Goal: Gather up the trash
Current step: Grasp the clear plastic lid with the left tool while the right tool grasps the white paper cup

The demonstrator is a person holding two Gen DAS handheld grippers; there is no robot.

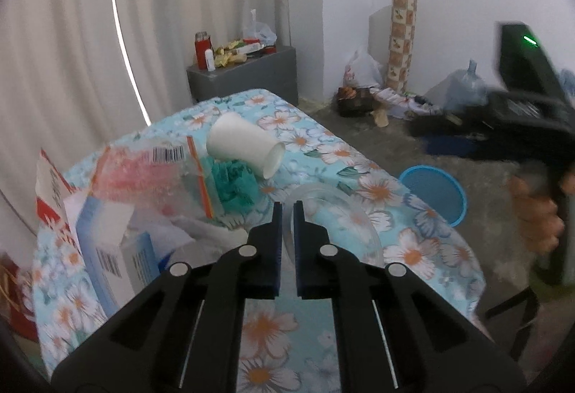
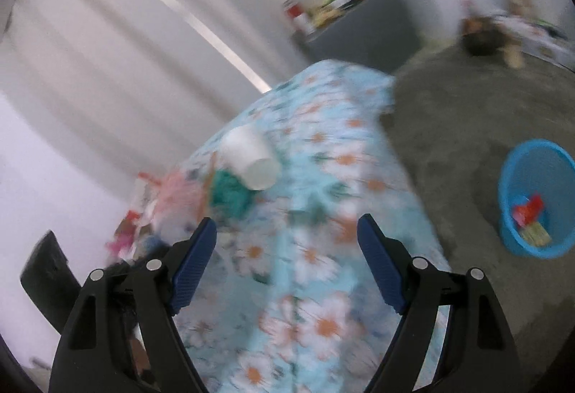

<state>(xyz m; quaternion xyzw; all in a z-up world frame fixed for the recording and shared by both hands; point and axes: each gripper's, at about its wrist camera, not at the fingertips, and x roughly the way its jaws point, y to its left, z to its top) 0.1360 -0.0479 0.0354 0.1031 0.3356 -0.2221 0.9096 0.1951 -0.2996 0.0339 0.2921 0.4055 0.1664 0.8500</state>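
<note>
Nearest, the left claw (image 1: pixel 287 213) is pinched almost shut on the thin rim of a clear plastic lid (image 1: pixel 334 209) lying on the flowered cloth of the bench (image 1: pixel 413 249). The right claw (image 2: pixel 287 234) gapes wide and holds nothing, blurred above the cloth. Just beyond lie a crinkled clear bag (image 1: pixel 161 173), teal crumpled paper (image 1: pixel 235 182), cardboard cartons (image 1: pixel 111 242) and a smooth white paper cup (image 1: pixel 244 145) on its side. On the floor to the right, the blue plastic basket (image 2: pixel 517 177) holds a few wrappers; most trash remains uncollected.
</note>
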